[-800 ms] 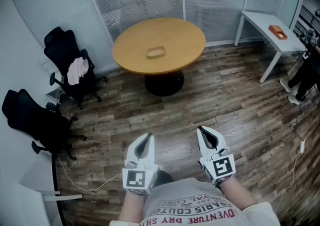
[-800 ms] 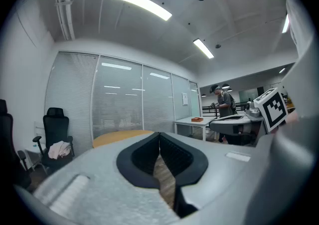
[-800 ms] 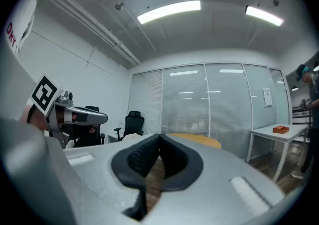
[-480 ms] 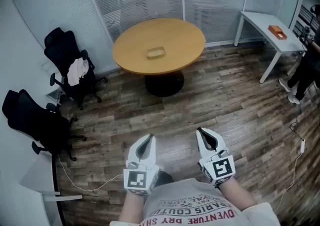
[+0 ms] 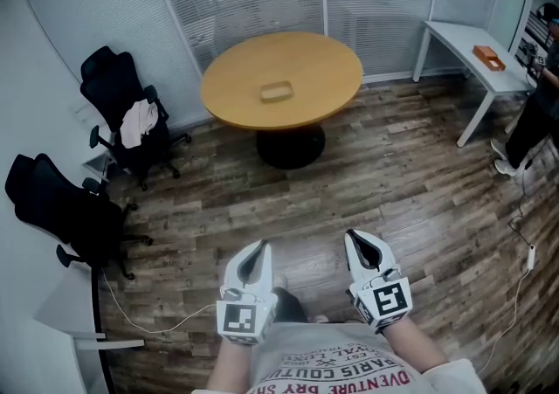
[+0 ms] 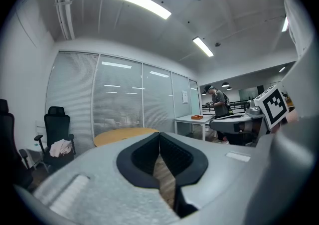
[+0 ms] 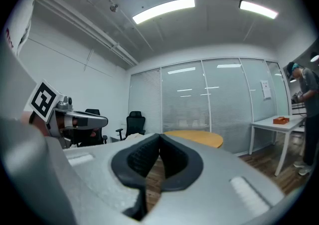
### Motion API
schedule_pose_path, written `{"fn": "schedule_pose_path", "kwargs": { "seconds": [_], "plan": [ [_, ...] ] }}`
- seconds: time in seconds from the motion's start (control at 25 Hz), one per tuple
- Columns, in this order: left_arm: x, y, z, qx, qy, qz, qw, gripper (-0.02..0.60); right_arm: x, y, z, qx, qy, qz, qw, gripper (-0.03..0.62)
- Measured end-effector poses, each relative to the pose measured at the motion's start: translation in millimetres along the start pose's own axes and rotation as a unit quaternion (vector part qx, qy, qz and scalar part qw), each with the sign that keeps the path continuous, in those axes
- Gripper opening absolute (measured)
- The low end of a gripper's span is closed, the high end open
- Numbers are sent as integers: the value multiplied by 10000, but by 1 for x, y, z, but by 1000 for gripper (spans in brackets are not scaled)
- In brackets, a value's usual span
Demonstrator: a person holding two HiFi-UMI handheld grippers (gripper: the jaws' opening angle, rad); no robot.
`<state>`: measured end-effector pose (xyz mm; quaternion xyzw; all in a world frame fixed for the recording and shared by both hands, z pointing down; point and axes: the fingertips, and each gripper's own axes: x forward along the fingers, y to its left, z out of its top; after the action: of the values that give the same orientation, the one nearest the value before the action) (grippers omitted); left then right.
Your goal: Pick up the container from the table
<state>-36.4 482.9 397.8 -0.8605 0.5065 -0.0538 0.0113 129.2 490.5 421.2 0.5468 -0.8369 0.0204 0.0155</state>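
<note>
A small tan container (image 5: pixel 277 92) lies near the middle of the round wooden table (image 5: pixel 323 60) at the far side of the room. Both grippers are held level close to the person's body, far short of the table. The left gripper (image 5: pixel 256 252) is shut with nothing in it, and so is the right gripper (image 5: pixel 361 241). In the left gripper view the jaw tips of the left gripper (image 6: pixel 159 134) meet, with the table (image 6: pixel 122 135) beyond them. The right gripper (image 7: pixel 159 137) likewise shows touching tips in its own view, and the table (image 7: pixel 202 138) stands behind.
Two black office chairs (image 5: pixel 120 113) (image 5: pixel 61 207) stand at the left, one with a cloth on it. A white desk (image 5: pixel 472 41) with an orange object (image 5: pixel 488 56) is at the right, a person (image 5: pixel 540 117) beside it. A cable (image 5: pixel 162 324) runs over the wood floor.
Both grippers stay shut and side by side, sitting slightly lower in the view. The whole scene has shifted a touch to the right.
</note>
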Motion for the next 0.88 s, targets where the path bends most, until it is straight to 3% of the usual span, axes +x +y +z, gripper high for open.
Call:
{"fn": "schedule_pose_path", "kwargs": {
  "seconds": [0.32, 0.64, 0.88],
  "plan": [
    [35, 31, -17, -195, 90, -61, 9998, 8, 40, -13, -17, 76, 232, -146, 9996, 3],
    [107, 114, -16, -319, 52, -220, 9992, 8, 146, -18, -16, 117, 380, -334, 9987, 3],
    [167, 202, -6, -285, -105, -272, 9992, 8, 243, -19, 4, 33, 297, -490, 9984, 3]
  ]
}}
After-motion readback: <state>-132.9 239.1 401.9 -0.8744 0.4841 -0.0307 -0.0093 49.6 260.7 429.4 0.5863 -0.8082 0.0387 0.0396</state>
